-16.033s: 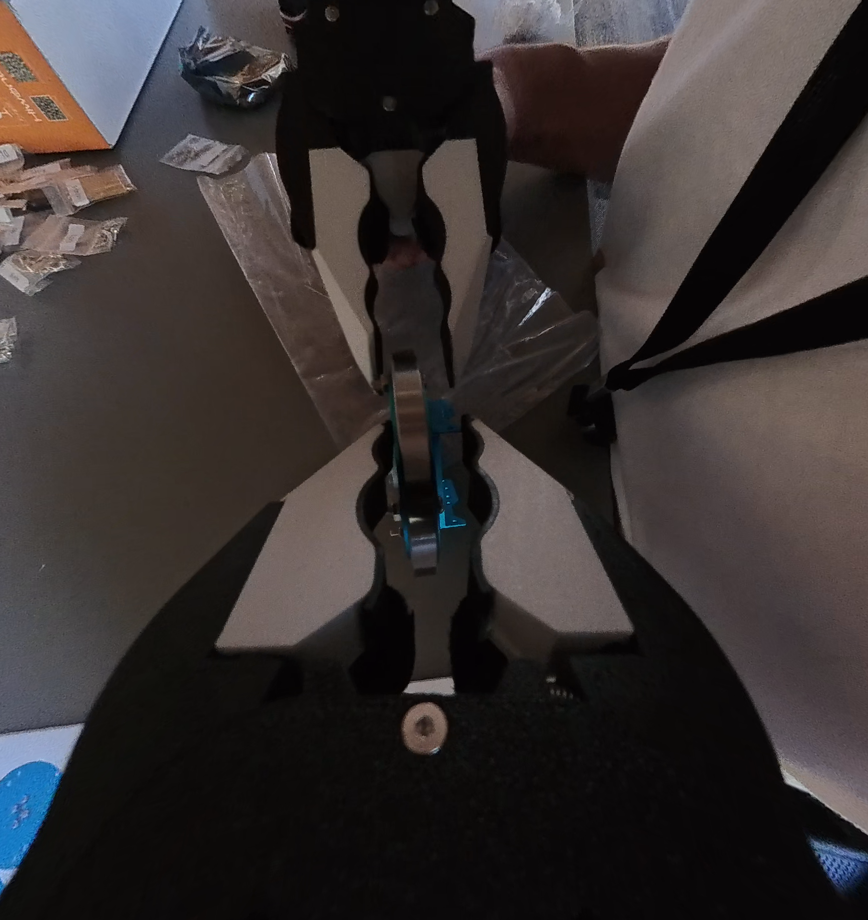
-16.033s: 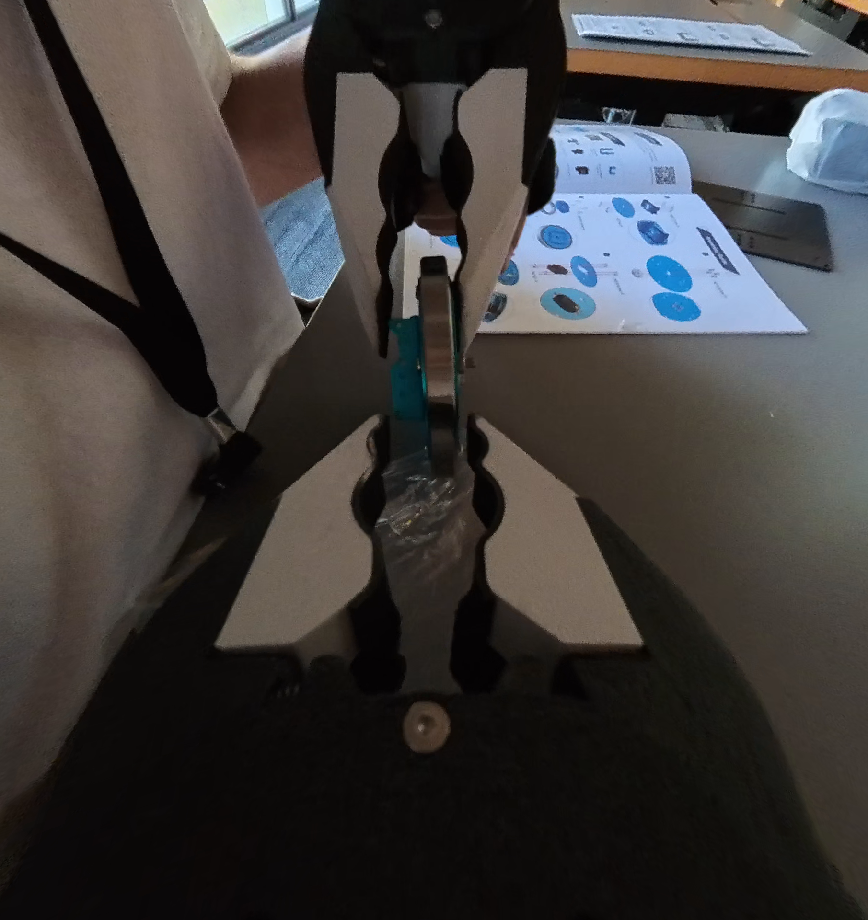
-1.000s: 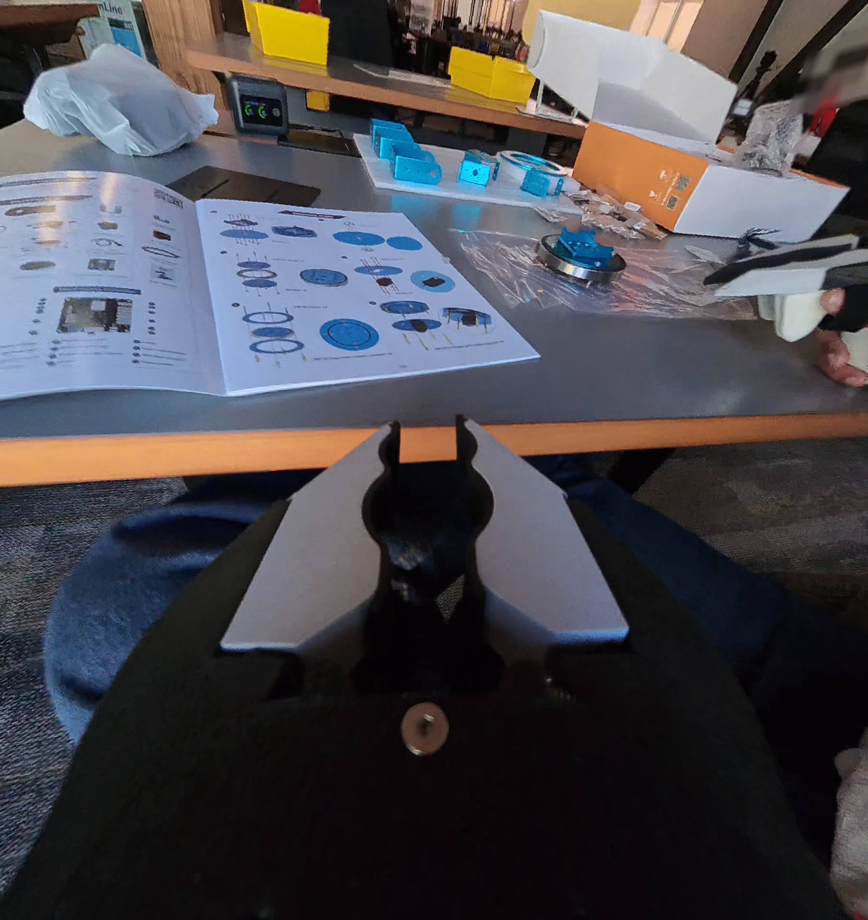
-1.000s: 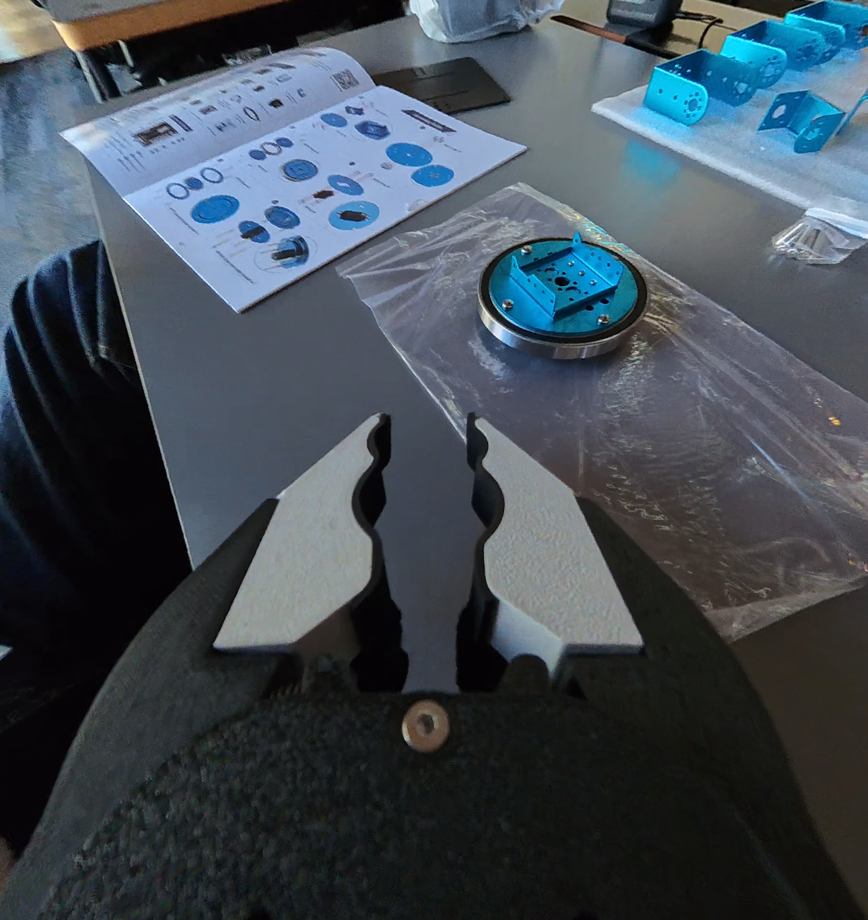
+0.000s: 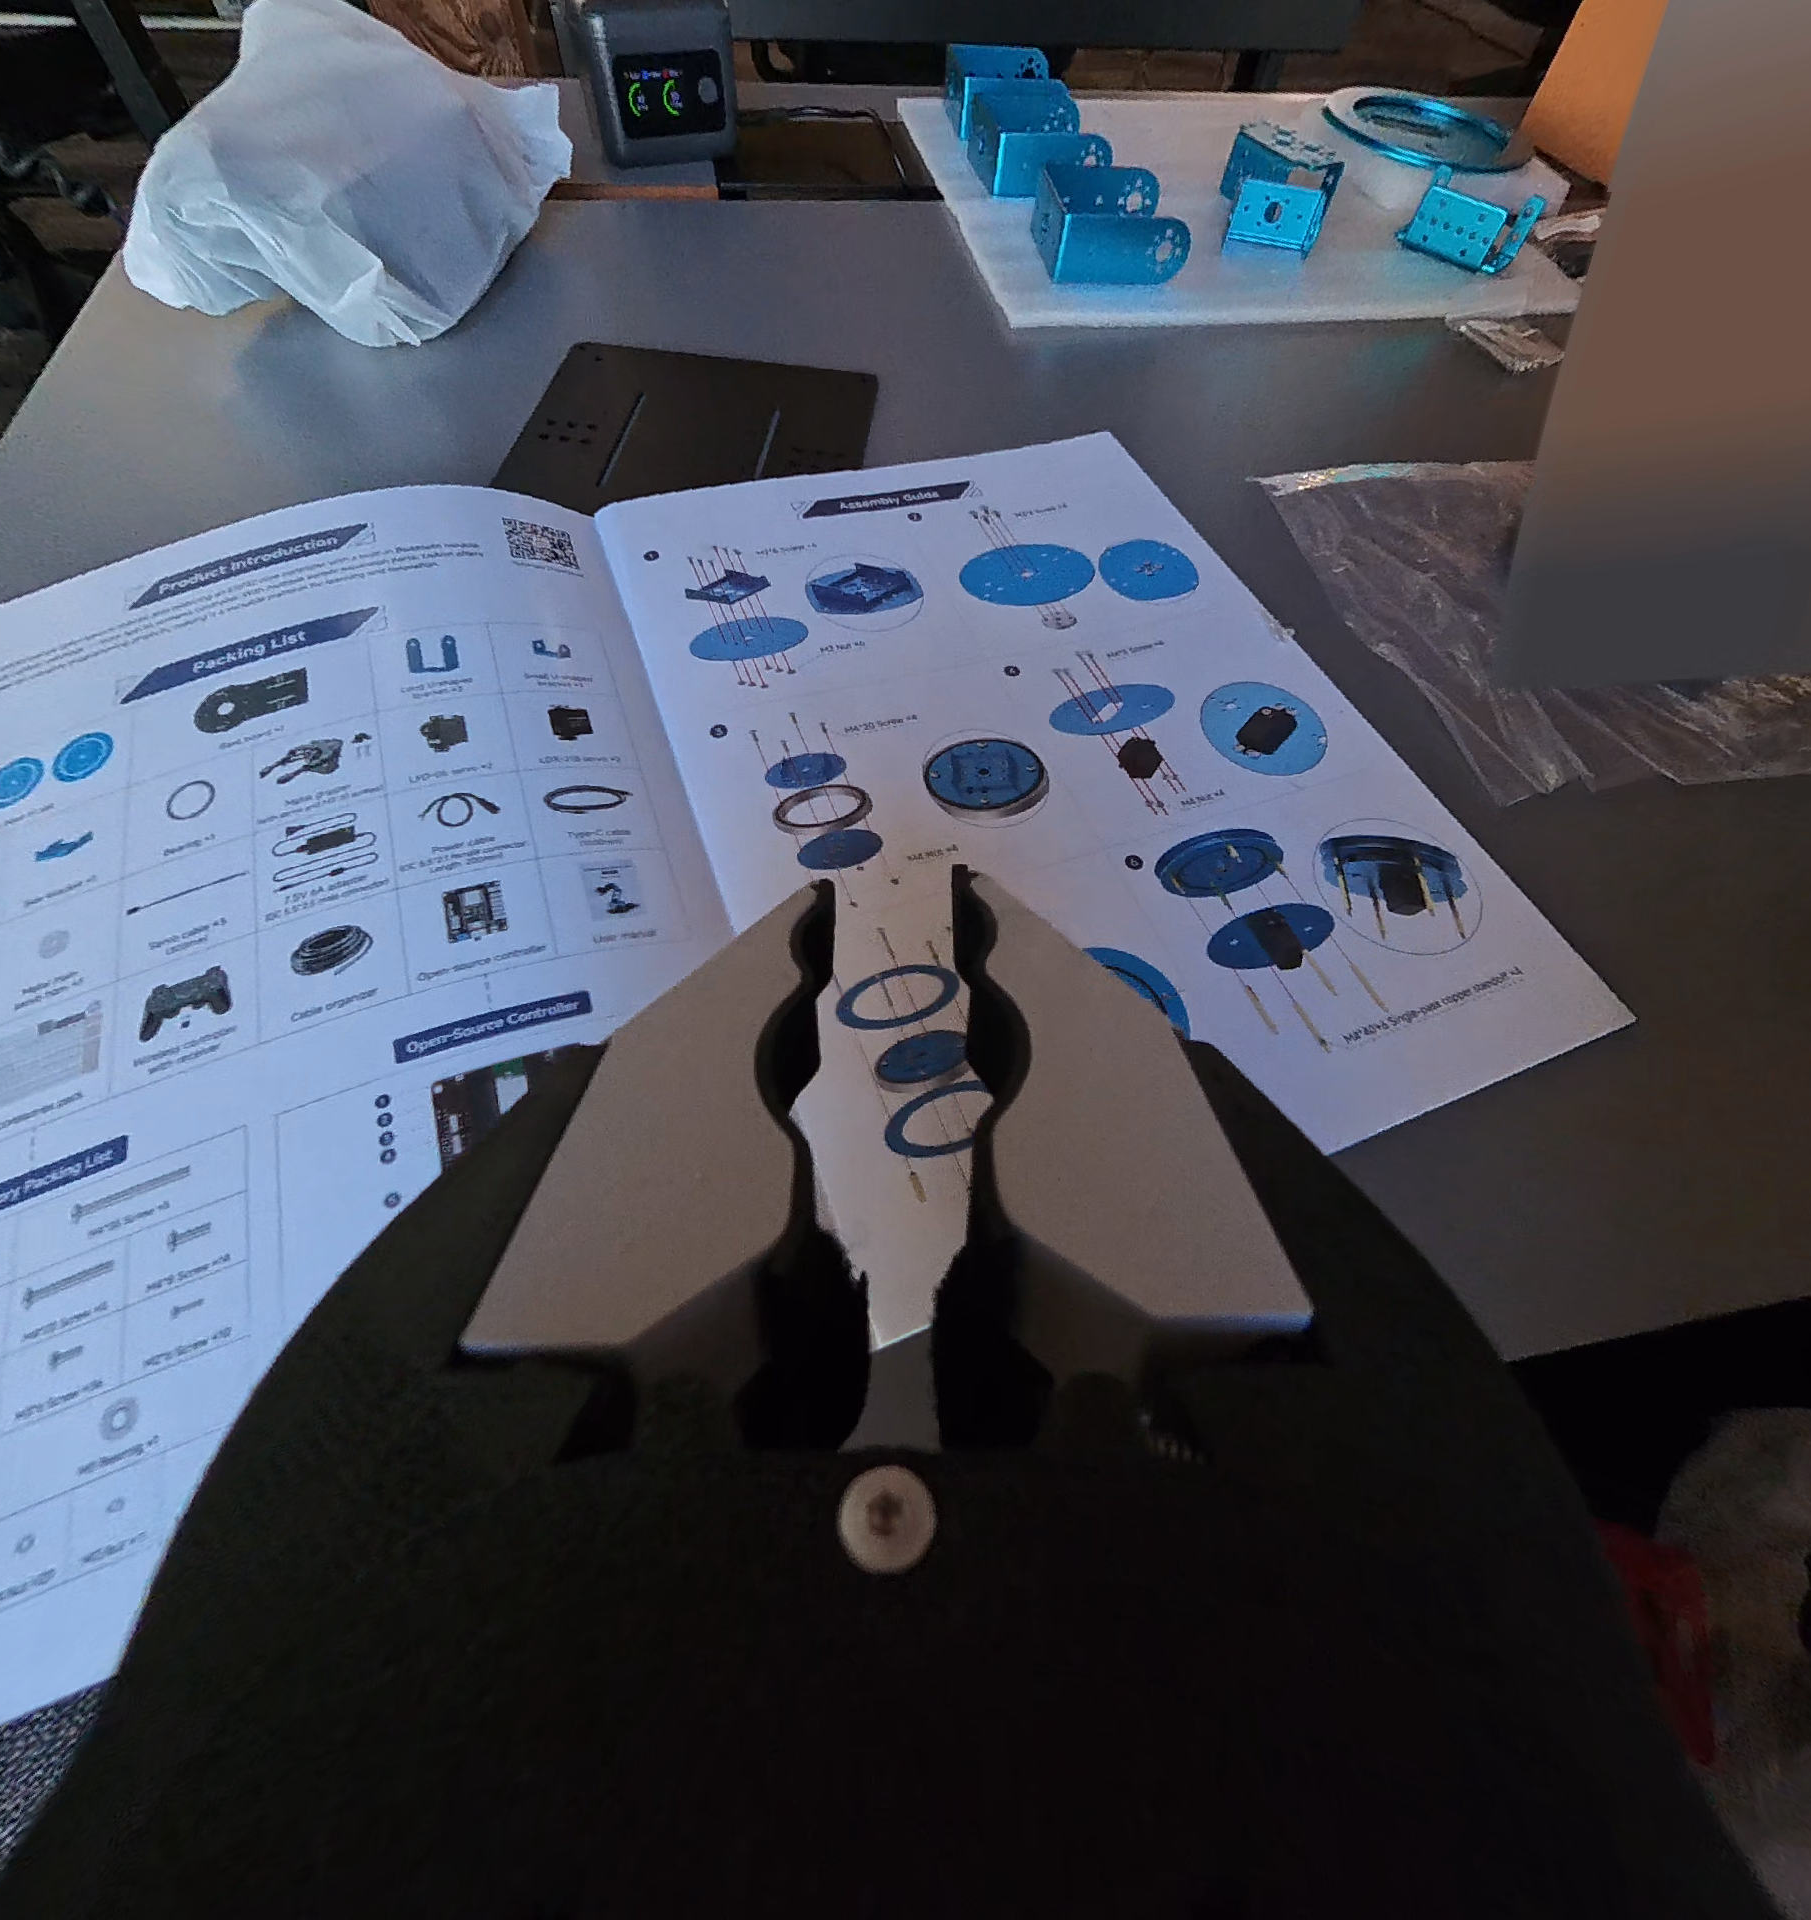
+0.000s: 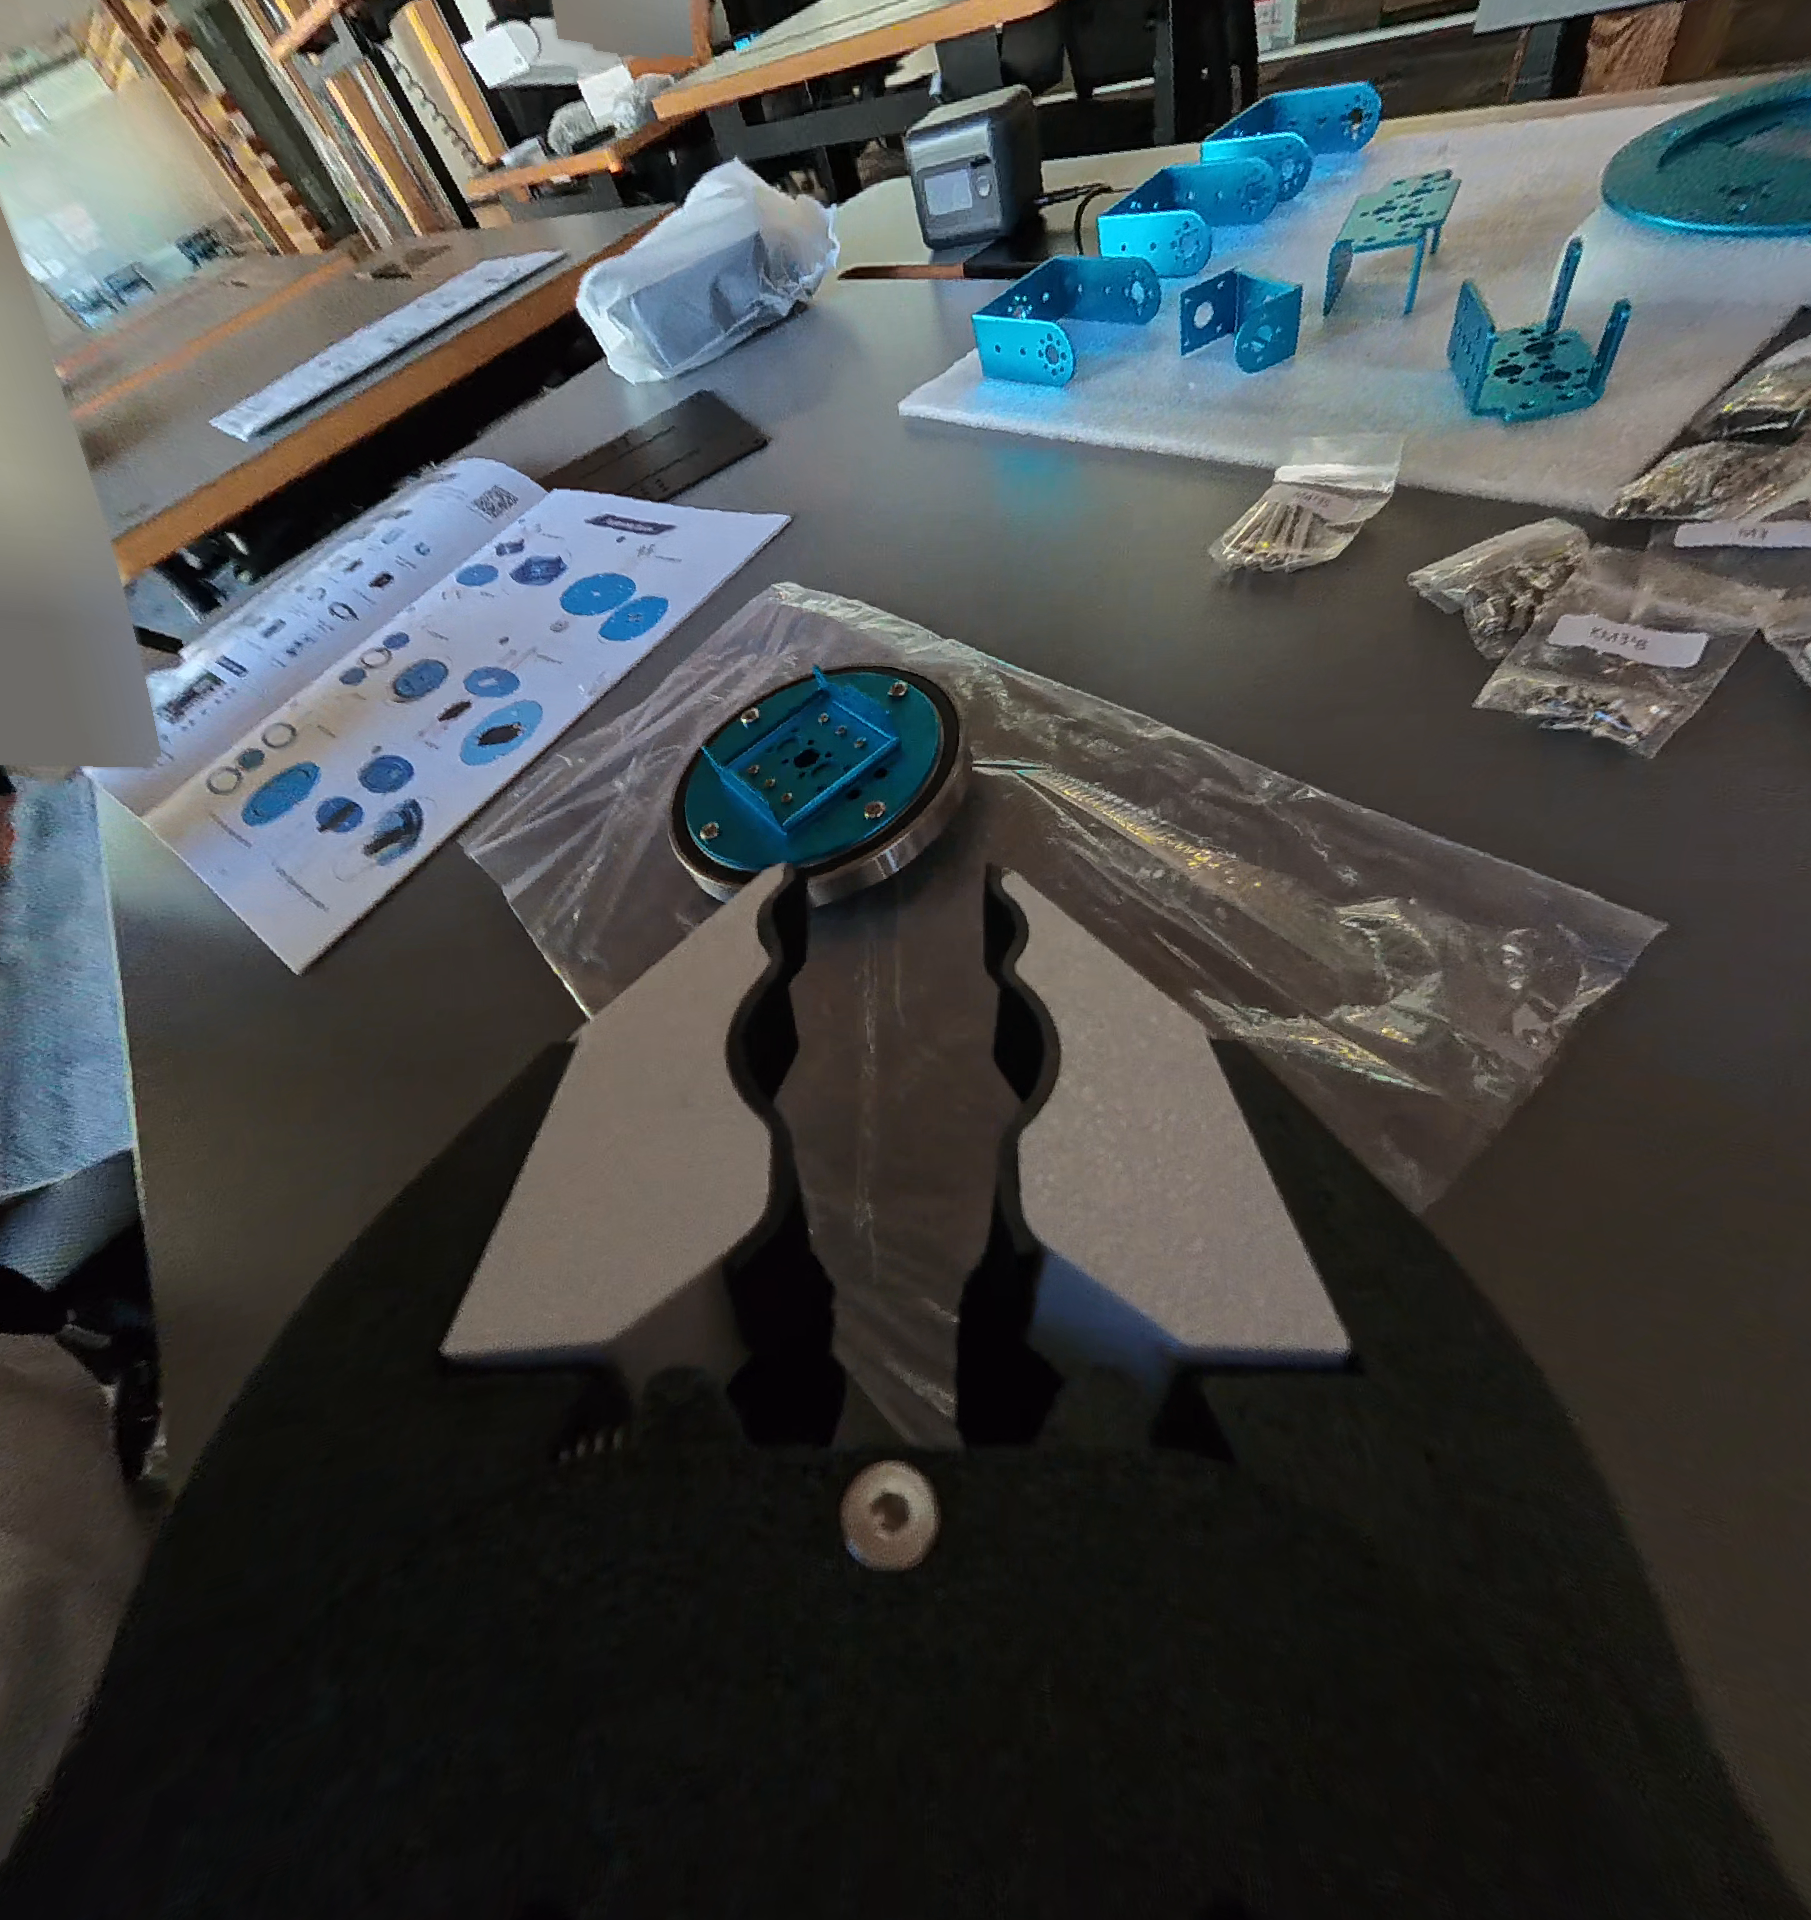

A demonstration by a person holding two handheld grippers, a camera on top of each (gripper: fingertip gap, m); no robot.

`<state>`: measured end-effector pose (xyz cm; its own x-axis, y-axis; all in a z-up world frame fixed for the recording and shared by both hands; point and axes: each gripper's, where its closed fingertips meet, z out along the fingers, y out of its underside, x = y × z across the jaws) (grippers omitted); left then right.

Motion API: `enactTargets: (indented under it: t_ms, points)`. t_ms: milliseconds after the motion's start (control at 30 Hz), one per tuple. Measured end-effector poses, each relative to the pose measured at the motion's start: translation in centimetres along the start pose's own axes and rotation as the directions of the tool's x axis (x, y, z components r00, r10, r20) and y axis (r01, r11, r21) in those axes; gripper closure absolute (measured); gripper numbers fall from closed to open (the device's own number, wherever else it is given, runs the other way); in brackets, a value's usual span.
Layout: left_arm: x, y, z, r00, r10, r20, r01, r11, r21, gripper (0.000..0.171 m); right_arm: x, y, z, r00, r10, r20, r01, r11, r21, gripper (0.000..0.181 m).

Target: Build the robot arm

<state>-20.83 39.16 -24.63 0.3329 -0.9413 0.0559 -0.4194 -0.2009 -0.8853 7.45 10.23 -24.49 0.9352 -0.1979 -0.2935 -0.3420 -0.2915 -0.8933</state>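
My left gripper (image 5: 896,888) is open and empty. It hovers over the right page of an open white booklet (image 5: 361,831) with blue part drawings, which lies on the grey table (image 5: 984,364). My right gripper (image 6: 888,878) is open and empty, just short of a round assembly (image 6: 818,779). This is a blue disc with a small blue bracket on top, set in a silver ring. It lies on a clear plastic bag (image 6: 1244,935), and the left fingertip nearly reaches its rim. The booklet also shows in the right wrist view (image 6: 444,665), to the left of the bag.
Several blue metal brackets (image 6: 1067,322) stand on a white foam sheet (image 6: 1088,416) at the back. Bags of screws (image 6: 1597,665) lie to the right. A black plate (image 5: 693,426), a crumpled white bag (image 5: 340,177) and a small grey screen device (image 5: 662,94) sit behind the booklet. Tip to tip, the grippers are about 40 cm apart.
My left gripper has risen from below the table edge to above the booklet. My right gripper has moved forward close to the round assembly, its jaws a little wider.
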Motion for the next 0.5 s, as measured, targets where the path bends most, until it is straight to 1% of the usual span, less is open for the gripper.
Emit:
enactTargets:
  t_ms: [133,267,500]
  points:
    - [0.3,0.7,0.6,1.000,-0.008,-0.024,0.007,1.000,-0.024,0.150,0.2,-0.2,0.0,0.999,0.042,0.023,-0.042,0.999,0.011,0.149]
    - [0.7,1.4,1.1,0.999,-0.014,-0.042,0.012,0.999,-0.041,0.150,0.2,0.0,0.1,0.999,0.034,0.021,-0.034,0.999,-0.004,0.149]
    - [0.8,1.4,0.9,0.999,-0.012,-0.043,0.011,0.999,-0.031,0.150,0.2,0.2,0.3,1.000,0.024,0.015,-0.024,0.999,-0.022,0.150]
